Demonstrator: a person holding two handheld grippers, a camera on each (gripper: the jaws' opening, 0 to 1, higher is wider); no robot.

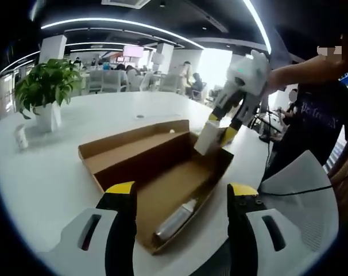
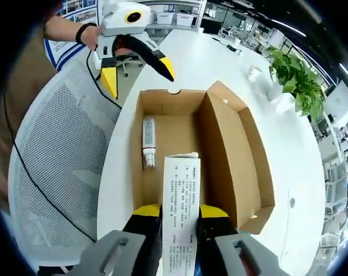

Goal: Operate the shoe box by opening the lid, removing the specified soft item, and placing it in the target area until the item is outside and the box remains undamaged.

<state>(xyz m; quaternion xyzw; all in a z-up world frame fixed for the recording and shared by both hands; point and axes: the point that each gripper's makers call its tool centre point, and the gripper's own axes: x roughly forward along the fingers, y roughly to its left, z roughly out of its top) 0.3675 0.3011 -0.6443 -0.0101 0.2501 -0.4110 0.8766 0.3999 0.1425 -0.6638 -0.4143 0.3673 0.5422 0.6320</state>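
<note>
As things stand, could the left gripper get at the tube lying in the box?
Probably yes: the left gripper is open just in front of the tube, the cardboard box has its lid folded back, and the right gripper holds its white carton clear.

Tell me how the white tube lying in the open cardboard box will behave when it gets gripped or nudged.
The white tube with a cap looks round-bodied, so a nudge would probably roll it across the floor of the open brown cardboard box. It seems small and likely light. Its glossy surface may slip between jaws, and, if soft, it could dent under a hard squeeze.
</note>
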